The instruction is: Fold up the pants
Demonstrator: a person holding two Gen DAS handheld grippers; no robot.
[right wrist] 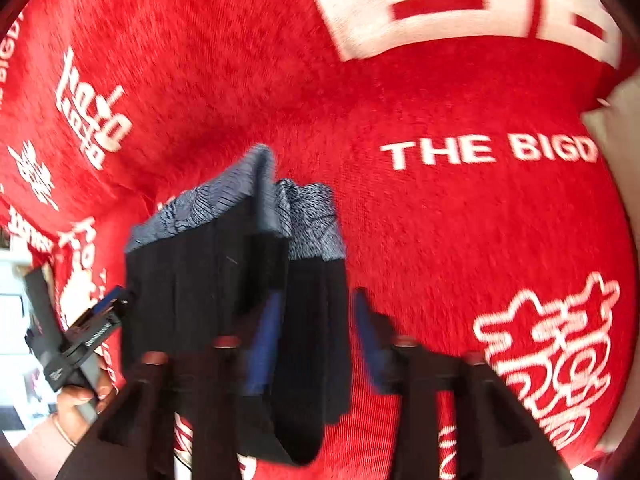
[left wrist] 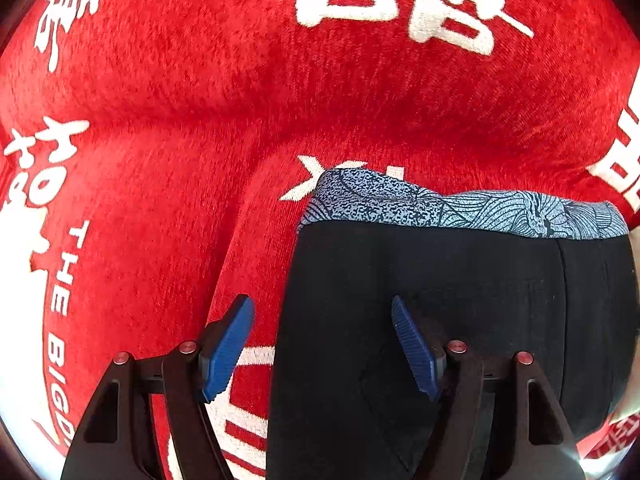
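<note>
The black pants [left wrist: 432, 304] with a blue-grey patterned waistband [left wrist: 460, 208] lie folded on the red blanket [left wrist: 180, 100]. My left gripper [left wrist: 322, 344] is open, its blue fingers [left wrist: 228, 352] straddling the pants' left edge just above the cloth. In the right wrist view the pants [right wrist: 208, 292] appear as a folded stack with the waistband [right wrist: 304, 220] at the far end. My right gripper [right wrist: 316, 344] is open around the stack's right layers; the view is blurred. The left gripper [right wrist: 100, 316] and the hand holding it show at the pants' left edge.
The red plush blanket with white characters and "THE BIGD" lettering [right wrist: 488, 152] covers the whole surface. A pale cushion or cloth [right wrist: 616, 128] sits at the right edge. A bright floor area [right wrist: 12, 320] shows at far left.
</note>
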